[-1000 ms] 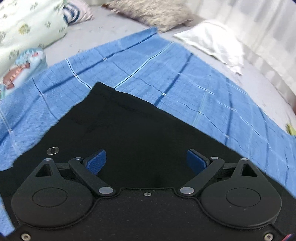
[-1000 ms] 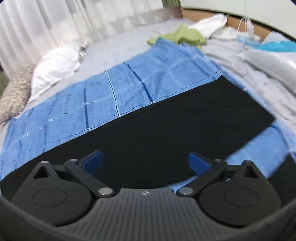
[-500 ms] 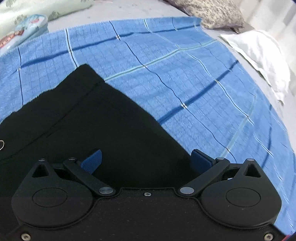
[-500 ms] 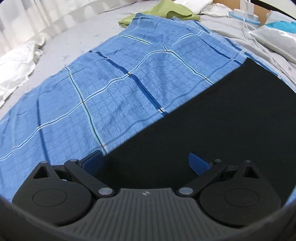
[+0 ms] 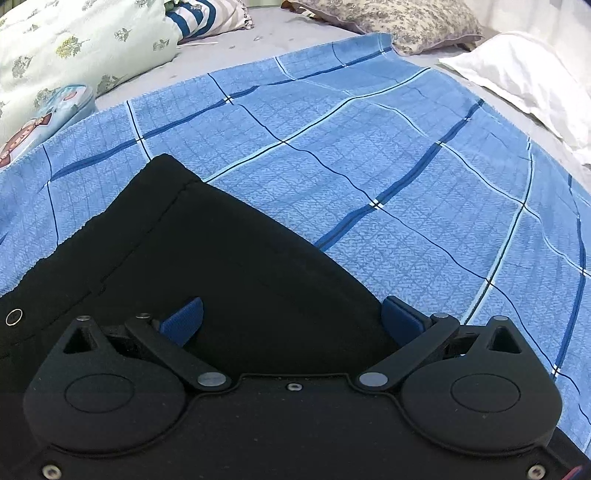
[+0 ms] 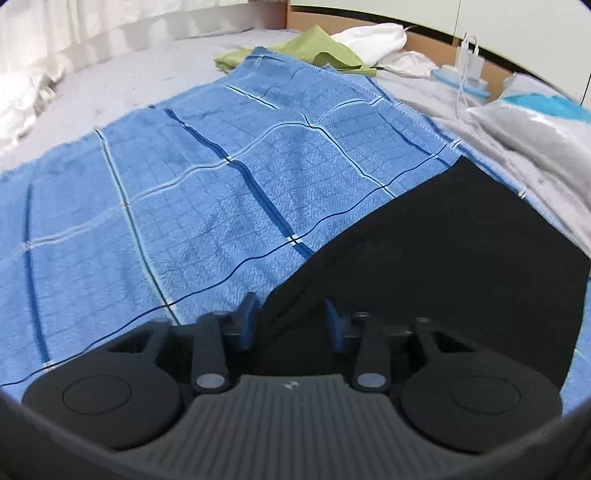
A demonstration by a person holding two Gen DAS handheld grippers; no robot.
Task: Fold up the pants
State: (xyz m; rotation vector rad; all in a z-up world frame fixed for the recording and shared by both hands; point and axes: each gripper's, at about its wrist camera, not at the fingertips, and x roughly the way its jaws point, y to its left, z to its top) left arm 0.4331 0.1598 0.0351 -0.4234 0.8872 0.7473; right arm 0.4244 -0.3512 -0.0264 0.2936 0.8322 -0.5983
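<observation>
Black pants (image 5: pixel 221 258) lie flat on a blue checked blanket (image 5: pixel 369 147) on the bed. My left gripper (image 5: pixel 291 321) hangs low over their long far edge, close to the waistband corner and a metal eyelet (image 5: pixel 14 316). Its jaws stand wide, and the right pad (image 5: pixel 402 319) sits just at the edge. In the right wrist view the pants (image 6: pixel 443 258) fill the lower right on the blanket (image 6: pixel 184 184). My right gripper (image 6: pixel 290 323) is closing, with the pants' edge rising between its pads and a gap still showing.
A floral pillow (image 5: pixel 74 44), a patterned cushion (image 5: pixel 388 18) and a white pillow (image 5: pixel 517 74) ring the blanket's far side. A green cloth (image 6: pixel 314 51), white cloth (image 6: pixel 369 37), a charger cable (image 6: pixel 469 59) and a plastic bag (image 6: pixel 524 125) lie at the right.
Both grippers came down and forward to the pants' far edge. The right jaws went from wide apart to narrow around that edge. The left jaws stayed wide.
</observation>
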